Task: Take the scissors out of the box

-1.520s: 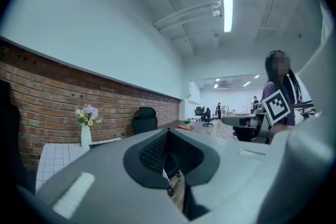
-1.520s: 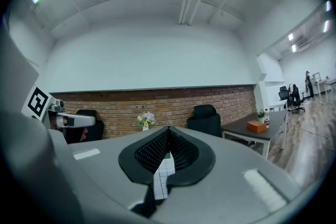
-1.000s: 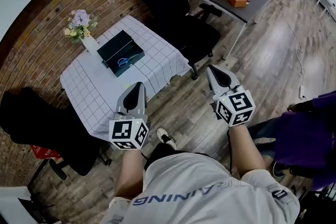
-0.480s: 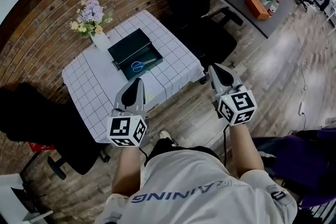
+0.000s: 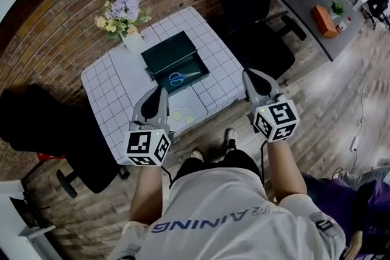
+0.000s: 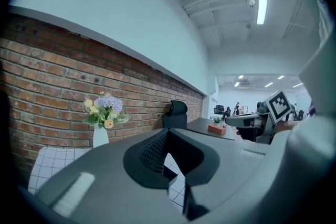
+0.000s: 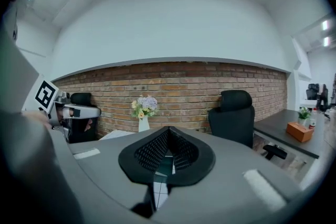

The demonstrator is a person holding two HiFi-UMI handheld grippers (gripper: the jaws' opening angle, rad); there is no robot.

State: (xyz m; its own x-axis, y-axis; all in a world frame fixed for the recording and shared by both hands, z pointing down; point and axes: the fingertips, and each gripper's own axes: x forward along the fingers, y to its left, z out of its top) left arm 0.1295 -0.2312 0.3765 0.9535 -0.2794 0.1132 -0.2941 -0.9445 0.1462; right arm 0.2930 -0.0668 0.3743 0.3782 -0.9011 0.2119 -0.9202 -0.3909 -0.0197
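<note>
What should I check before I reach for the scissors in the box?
1. Box open, scissors exposed inside: ok.
2. Left gripper jaws apart for a grasp: not ok; they are together, holding nothing.
3. Right gripper jaws apart: not ok; together and empty.
4. A gripper above the scissors: not ok; the left one is at the near edge of the table, short of the box, and the right one is off the table, over the floor.
5. Approach from the near side free: ok; the flower vase stands beyond the box.
</note>
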